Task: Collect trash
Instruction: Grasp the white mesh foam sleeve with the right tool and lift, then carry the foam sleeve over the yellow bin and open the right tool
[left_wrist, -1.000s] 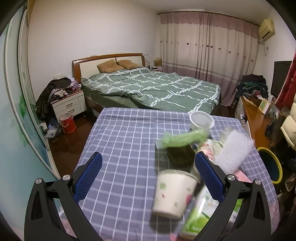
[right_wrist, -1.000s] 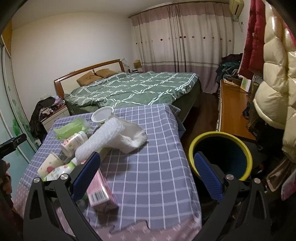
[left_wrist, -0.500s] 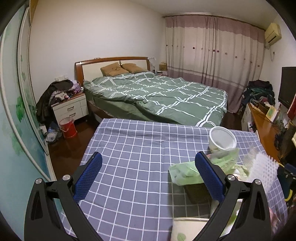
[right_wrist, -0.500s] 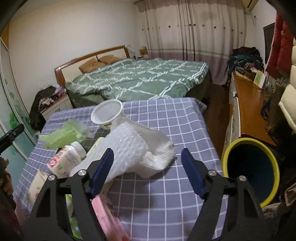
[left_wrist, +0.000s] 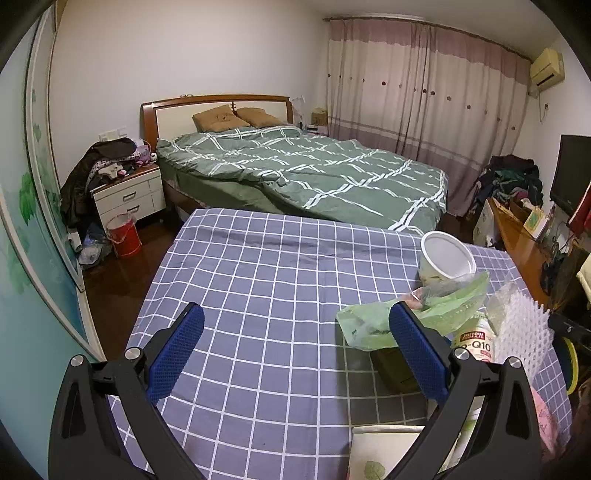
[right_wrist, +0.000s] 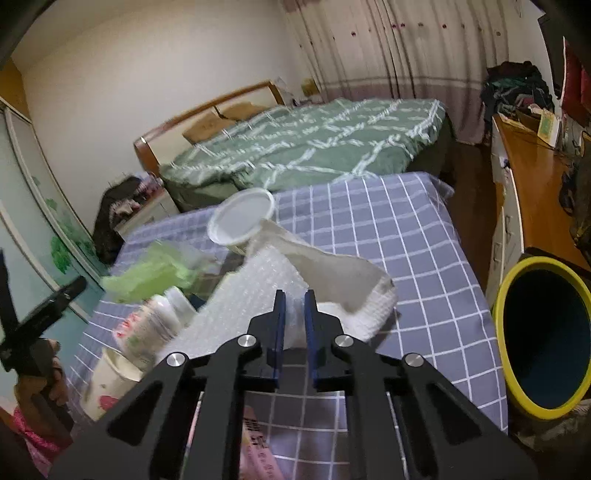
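Observation:
My right gripper (right_wrist: 294, 300) is shut on a sheet of white bubble wrap (right_wrist: 258, 295) lying on the checked table (right_wrist: 406, 236); the wrap also shows in the left wrist view (left_wrist: 521, 328). Beside it lie a green plastic bag (right_wrist: 155, 271) (left_wrist: 424, 314), a white tub (right_wrist: 242, 218) (left_wrist: 447, 258), a supplement bottle (right_wrist: 147, 328) (left_wrist: 474, 338), a paper cup (right_wrist: 110, 384) and a pink packet (right_wrist: 258, 454). A yellow-rimmed bin (right_wrist: 543, 332) stands right of the table. My left gripper (left_wrist: 295, 332) is open and empty above the bare left part of the table (left_wrist: 258, 280).
A green-quilted bed (left_wrist: 303, 173) lies beyond the table. A nightstand (left_wrist: 129, 192) and a red bucket (left_wrist: 123, 234) stand at the left. A wooden desk (right_wrist: 532, 184) runs along the right wall, close behind the bin.
My right gripper moved forward and closed on the bubble wrap. My left gripper pulled back and left, so the trash pile now sits at its right edge.

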